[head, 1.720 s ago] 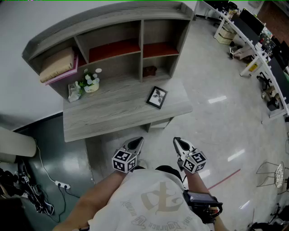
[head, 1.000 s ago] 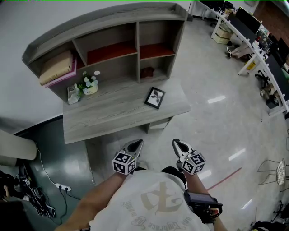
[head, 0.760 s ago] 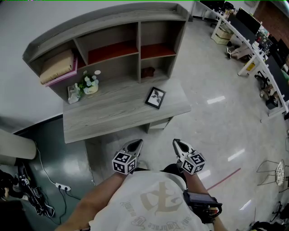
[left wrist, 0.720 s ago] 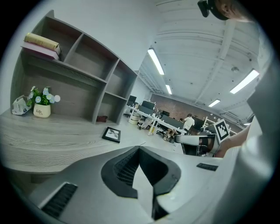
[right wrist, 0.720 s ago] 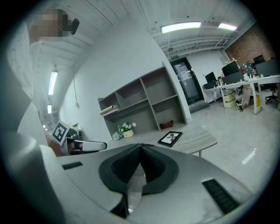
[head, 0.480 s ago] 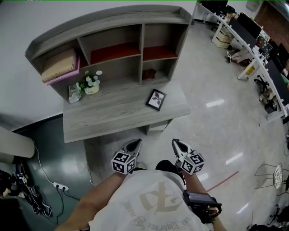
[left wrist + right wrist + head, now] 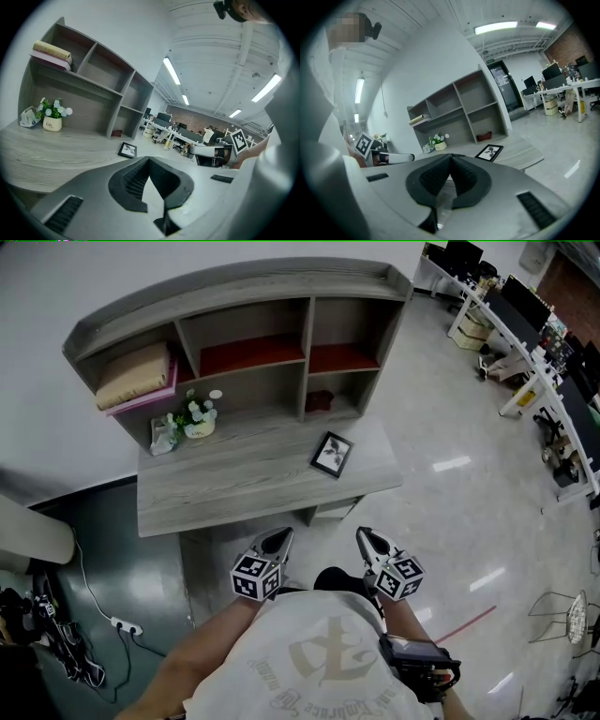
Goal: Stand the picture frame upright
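**Hand-held grippers shut and empty, frame lying flat**

Left hand-held gripper (image 7: 281, 533) and right hand-held gripper (image 7: 364, 532) hang low in front of the person, short of the counter's (image 7: 234, 493) near edge. Each has its jaws closed together with nothing between them. The frame (image 7: 331, 454) lies flat, picture up, near the counter's right end, in front of the shelf (image 7: 309, 343). It is well apart from both grippers and roughly ahead of the right one. The task looks not yet begun; this reads as the approach. The next move likely calls for reaching over the counter, opening the jaws and taking one edge of the frame to tip it up.
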